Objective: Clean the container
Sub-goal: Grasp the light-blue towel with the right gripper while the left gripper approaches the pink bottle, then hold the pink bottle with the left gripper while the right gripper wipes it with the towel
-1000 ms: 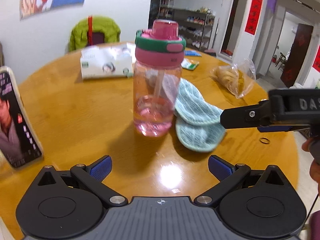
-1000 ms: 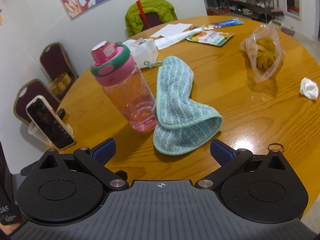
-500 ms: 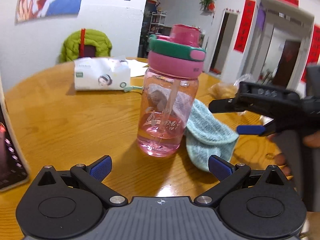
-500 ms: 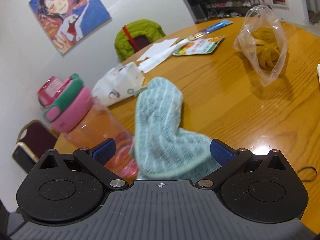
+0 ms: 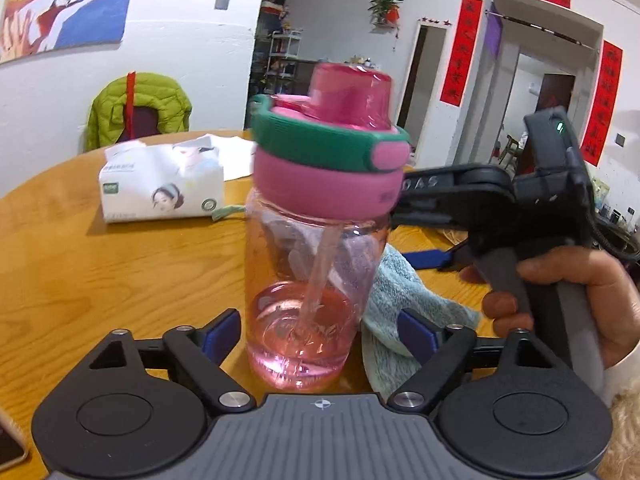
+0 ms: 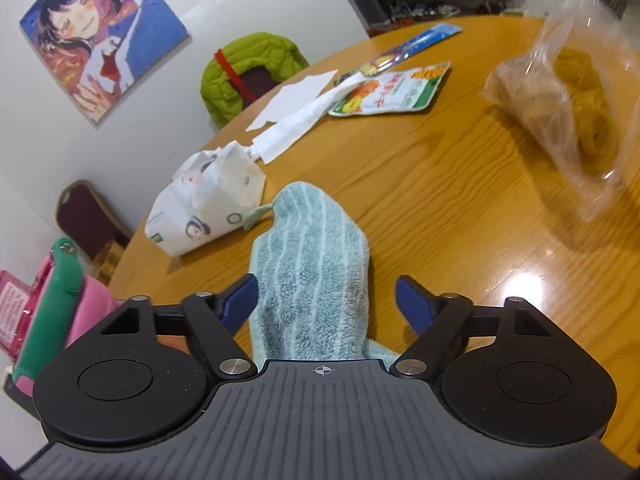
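A round glossy wooden tabletop (image 6: 460, 184) fills a white-walled room (red banners (image 5: 457, 50) illegible). Both the left gripper (image 5: 318, 334), straddling the pink plastic bottle (image 5: 312, 280), and the right gripper (image 6: 326, 300), over the teal striped cloth (image 6: 312, 264), are released.

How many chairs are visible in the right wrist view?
2, possibly more hidden. One chair draped with a green jacket stands behind the table below the poster; a maroon chair stands at the left, behind the tissue pack.
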`<state>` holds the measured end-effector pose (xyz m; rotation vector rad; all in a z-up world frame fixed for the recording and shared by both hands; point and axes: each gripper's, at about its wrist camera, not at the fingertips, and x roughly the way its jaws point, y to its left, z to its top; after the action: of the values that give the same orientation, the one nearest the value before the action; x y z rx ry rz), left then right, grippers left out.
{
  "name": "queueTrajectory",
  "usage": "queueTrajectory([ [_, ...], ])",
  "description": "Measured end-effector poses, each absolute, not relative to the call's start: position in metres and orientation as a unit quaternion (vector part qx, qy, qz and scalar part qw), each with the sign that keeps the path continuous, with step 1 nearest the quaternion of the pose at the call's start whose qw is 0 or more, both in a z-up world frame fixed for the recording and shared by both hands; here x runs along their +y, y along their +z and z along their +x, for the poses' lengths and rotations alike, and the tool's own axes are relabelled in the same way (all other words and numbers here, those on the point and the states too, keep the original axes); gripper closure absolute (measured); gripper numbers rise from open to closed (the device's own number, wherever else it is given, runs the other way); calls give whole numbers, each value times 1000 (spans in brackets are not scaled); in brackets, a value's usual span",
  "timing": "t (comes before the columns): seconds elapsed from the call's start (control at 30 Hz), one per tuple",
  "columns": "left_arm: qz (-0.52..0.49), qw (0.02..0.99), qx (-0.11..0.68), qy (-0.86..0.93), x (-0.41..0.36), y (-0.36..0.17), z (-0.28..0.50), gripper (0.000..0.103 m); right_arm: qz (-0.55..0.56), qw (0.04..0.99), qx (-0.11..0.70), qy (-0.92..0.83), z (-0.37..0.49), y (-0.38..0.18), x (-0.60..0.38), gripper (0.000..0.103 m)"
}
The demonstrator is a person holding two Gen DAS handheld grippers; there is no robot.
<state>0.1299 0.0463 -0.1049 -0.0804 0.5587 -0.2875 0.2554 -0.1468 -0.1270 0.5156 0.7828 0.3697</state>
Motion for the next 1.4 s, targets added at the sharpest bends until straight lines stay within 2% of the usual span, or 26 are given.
queueTrajectory([
  [0.13, -57, 956, 253, -136, 47, -119, 135, 20, 273, 859, 379, 210, 268, -146, -151, 43],
  [0.2, -61, 958, 245, -137, 48, -122, 135, 21, 284, 855, 369, 230, 270, -150, -152, 69],
  [0.3, -60, 962, 232, -134, 52, -120, 130, 20, 270, 866, 355, 226, 262, -147, -149, 77],
  [0.5, -50, 966, 226, -116, 53, -124, 127, 20, 275, 879, 310, 237, 244, -136, -155, 77],
  [0.53, -47, 966, 223, -118, 52, -123, 126, 21, 300, 870, 298, 255, 242, -135, -160, 77],
  [0.6, -40, 967, 218, -123, 50, -123, 123, 33, 358, 842, 273, 297, 240, -136, -171, 77],
  [0.73, -18, 967, 218, -131, 44, -121, 128, 34, 467, 770, 218, 376, 235, -138, -194, 77],
  [0.93, 4, 960, 228, -161, 43, -121, 154, 34, 487, 751, 232, 380, 241, -145, -188, 76],
  [1.4, 0, 963, 214, -167, 57, -124, 145, 34, 516, 718, 276, 376, 254, -162, -167, 75],
])
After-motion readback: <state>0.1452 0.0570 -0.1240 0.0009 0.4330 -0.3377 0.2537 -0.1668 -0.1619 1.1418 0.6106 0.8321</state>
